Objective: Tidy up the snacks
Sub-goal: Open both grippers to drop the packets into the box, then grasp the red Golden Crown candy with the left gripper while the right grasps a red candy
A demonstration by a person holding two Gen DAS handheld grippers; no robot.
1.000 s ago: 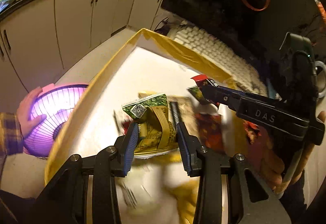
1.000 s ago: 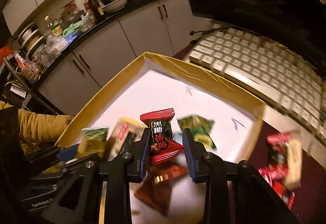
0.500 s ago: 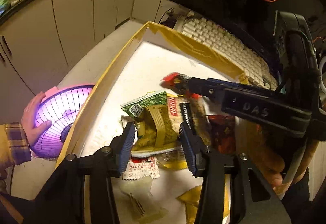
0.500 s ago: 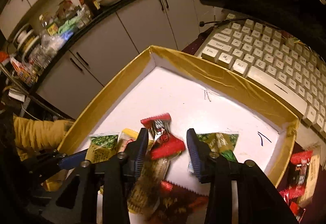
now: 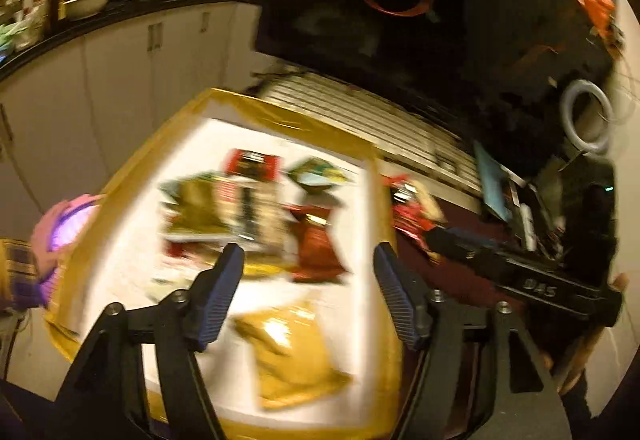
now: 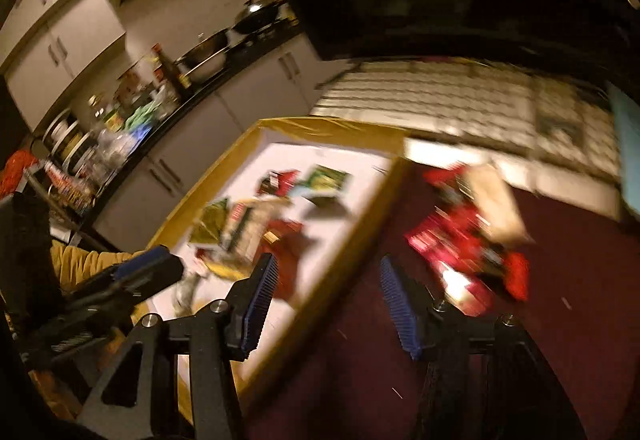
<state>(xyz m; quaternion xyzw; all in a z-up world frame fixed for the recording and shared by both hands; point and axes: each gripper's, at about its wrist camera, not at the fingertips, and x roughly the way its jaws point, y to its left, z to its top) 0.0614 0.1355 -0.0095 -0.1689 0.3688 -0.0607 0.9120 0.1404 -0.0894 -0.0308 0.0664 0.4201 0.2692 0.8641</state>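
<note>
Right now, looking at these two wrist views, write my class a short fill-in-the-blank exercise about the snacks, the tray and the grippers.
1. Most snack packets lie inside the white tray with the ____ rim.
2. The pile of red packets lies ____ the tray, on the dark red surface.
3. The left gripper holds ____ between its fingers.
4. Beyond the tray lies a pale ____.

Missing words: yellow; outside; nothing; keyboard
</note>
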